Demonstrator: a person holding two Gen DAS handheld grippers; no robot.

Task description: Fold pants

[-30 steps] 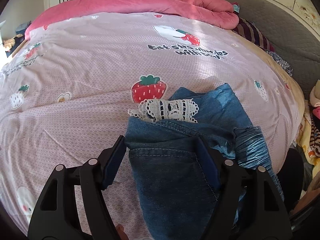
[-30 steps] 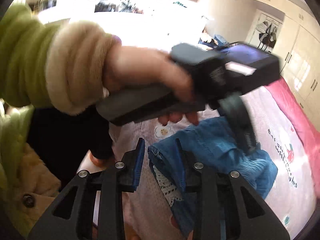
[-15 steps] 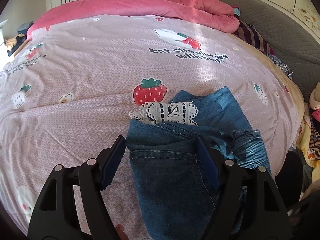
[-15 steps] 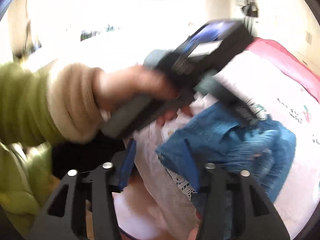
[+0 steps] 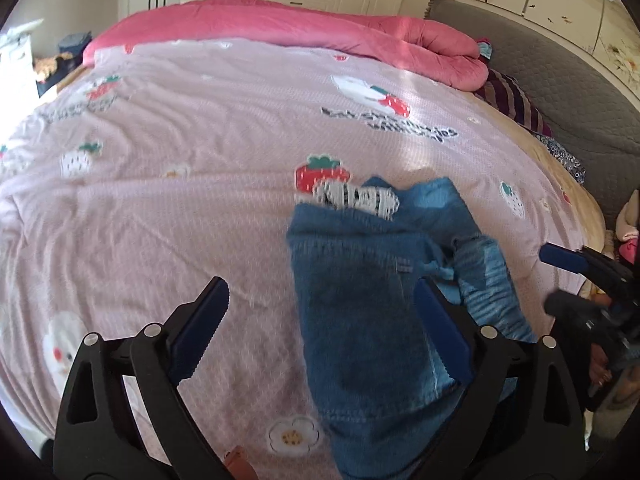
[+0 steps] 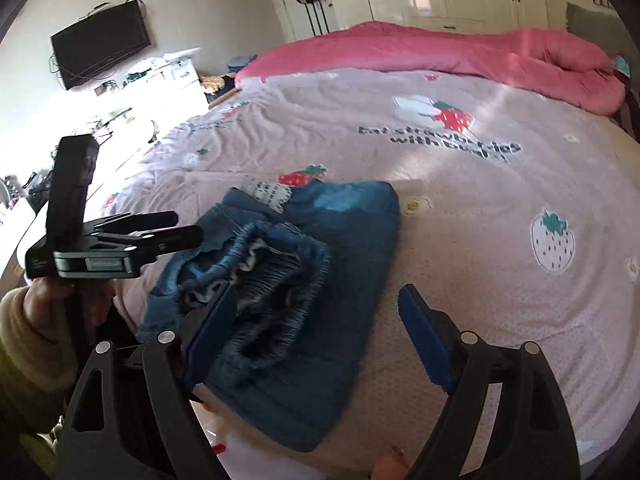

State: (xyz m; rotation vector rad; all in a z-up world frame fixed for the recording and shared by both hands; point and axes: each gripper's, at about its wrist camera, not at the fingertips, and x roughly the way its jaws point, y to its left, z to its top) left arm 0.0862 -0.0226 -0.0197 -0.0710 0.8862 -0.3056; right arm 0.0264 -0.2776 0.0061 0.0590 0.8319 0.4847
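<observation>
While I watch through the left wrist view, the pants lie folded in the lower right-centre of the frame on the bedspread, and my left gripper has its jaws opening, spread wide. Its left pad hangs over bare cloth, and its right pad sits at the right edge of the denim bundle without pinching it.

From the right wrist view, the pants sit in the lower centre-left. My right gripper is opening too; its left finger lies against the gathered waistband, its right finger over bare bedspread, nothing clamped.

Soft dark blue denim makes up a rough rectangle, with the ribbed elastic waistband bunched and gaping on top. At the far edge, a strip of white lace pokes out. A paler blue patch shows on the upper fold. Beneath, the pink bedspread is finely dotted, printed with strawberries and wrinkled.
</observation>
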